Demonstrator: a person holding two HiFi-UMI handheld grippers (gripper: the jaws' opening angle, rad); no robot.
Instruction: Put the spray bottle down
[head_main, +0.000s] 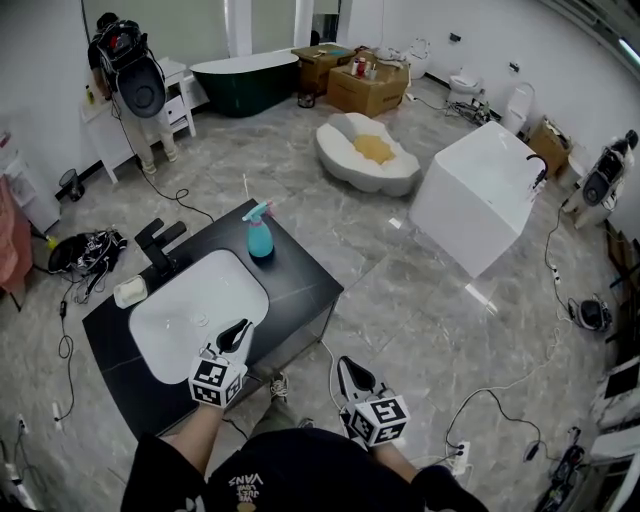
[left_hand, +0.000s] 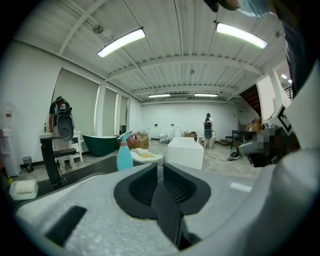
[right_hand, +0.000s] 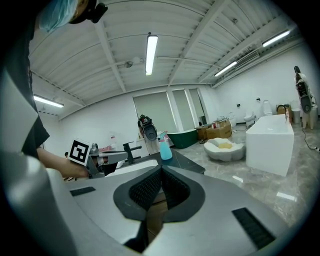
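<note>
Meeting at the tips with nothing between its pads, the left tool (left_hand: 161, 172) was closed and empty, hanging over the near rim of the white basin (head_main: 200, 300). The right tool (right_hand: 159, 174) was likewise closed on nothing, held off the near side of the dark surface (head_main: 305, 290) and above the floor. Both were well apart from the spray bottle (head_main: 260, 236), which stood upright near the far corner of the surface, beyond the basin, with its trigger head on top.

By the look of it, the bottle was already set down and the task was as good as done, so little remained to fail. The risks lay in the bottle's position and shape. It was tall, narrow and probably light, and it stood not far from the surface's far edges. A careless sweep of either tool back across the basin could have clipped it and sent it over, perhaps off the corner onto the stone floor. A bump against the surface itself might also have rocked it. The black tap (head_main: 160, 242) stood to the left of the basin and posed no threat unless the left tool swung wide towards it
</note>
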